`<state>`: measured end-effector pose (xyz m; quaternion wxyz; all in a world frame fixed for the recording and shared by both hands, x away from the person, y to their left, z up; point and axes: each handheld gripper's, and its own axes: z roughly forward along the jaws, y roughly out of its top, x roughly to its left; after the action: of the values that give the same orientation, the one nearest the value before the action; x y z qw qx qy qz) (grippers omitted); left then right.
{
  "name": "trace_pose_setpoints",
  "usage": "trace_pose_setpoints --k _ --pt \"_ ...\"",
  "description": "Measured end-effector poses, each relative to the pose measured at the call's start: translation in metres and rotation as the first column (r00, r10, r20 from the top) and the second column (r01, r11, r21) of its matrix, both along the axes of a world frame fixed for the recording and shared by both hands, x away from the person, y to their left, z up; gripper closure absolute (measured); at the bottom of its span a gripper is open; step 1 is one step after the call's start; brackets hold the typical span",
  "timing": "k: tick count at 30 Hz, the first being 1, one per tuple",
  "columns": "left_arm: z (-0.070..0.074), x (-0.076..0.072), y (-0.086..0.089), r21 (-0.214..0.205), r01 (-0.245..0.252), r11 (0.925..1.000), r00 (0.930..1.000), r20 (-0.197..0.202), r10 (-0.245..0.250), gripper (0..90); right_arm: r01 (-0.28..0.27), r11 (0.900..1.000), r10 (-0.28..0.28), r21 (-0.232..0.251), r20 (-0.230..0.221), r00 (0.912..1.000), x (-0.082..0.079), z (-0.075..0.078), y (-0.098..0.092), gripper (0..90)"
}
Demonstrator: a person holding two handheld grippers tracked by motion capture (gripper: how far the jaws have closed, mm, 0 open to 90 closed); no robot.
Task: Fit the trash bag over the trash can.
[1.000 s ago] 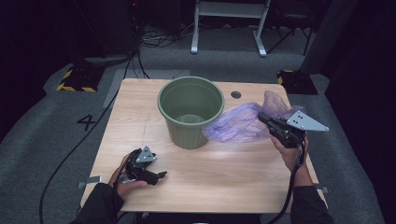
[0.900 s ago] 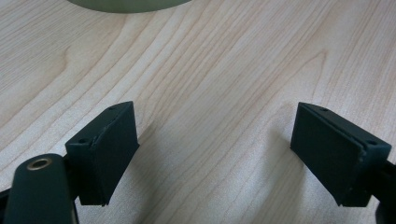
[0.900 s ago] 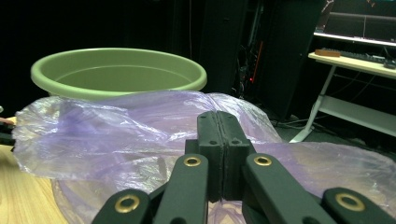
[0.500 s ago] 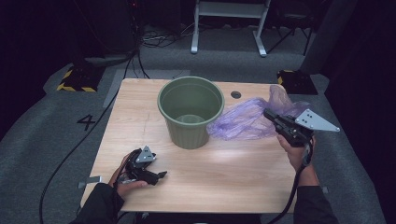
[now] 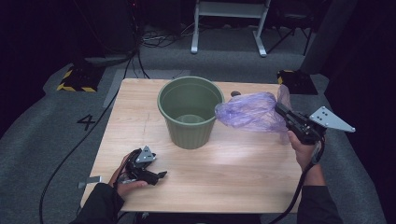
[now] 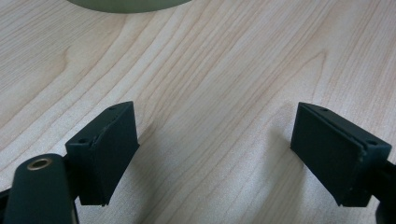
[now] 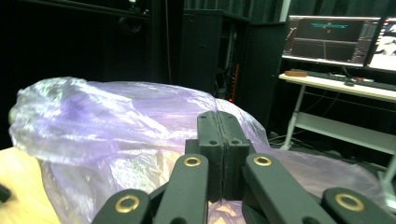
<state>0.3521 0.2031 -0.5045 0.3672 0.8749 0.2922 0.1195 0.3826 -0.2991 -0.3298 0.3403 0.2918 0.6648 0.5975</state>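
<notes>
A green plastic bin (image 5: 189, 112) stands upright in the middle of the wooden table (image 5: 233, 177). To its right a crumpled purple plastic bag (image 5: 252, 112) hangs in the air, its loose end near the bin's rim. My right gripper (image 5: 280, 109) is shut on the bag's right end. In the right gripper view the jaws (image 7: 222, 126) are pressed together with the bag's film (image 7: 116, 121) bunched around them. My left gripper (image 5: 156, 175) lies on the table near the front left, open, with only bare wood between its jaws (image 6: 215, 116). The bin's base (image 6: 126, 3) shows just ahead of it.
A small dark hole (image 5: 236, 93) sits in the tabletop behind the bag. On the floor lie cables, a yellow-and-black block (image 5: 74, 79) at the left and a white stand's legs (image 5: 229, 28) at the back. A desk with monitors (image 7: 336, 35) stands beyond the bag.
My right gripper has moved up and to the right with the bag, which has lifted off the table. The left gripper has stayed where it was.
</notes>
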Motion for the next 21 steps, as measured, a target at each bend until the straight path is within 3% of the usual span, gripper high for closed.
trace_pose_setpoints --k 10,16,21 --pt "0.003 -0.001 0.002 0.021 -0.011 0.9997 0.9999 -0.003 0.011 15.4 0.040 0.9983 -0.041 -0.043 -0.022 0.9989 0.023 0.004 0.034 89.8" --pt "0.016 -0.006 0.006 0.027 -0.033 0.9991 0.9978 0.058 0.031 17.5 0.073 0.9896 -0.077 -0.124 -0.026 0.9967 0.037 0.004 0.059 89.7" --pt "0.041 -0.012 0.013 -0.035 -0.037 0.9987 0.9917 0.122 0.041 17.6 0.072 0.9832 -0.078 -0.167 -0.029 0.9965 0.044 0.005 0.075 89.7"
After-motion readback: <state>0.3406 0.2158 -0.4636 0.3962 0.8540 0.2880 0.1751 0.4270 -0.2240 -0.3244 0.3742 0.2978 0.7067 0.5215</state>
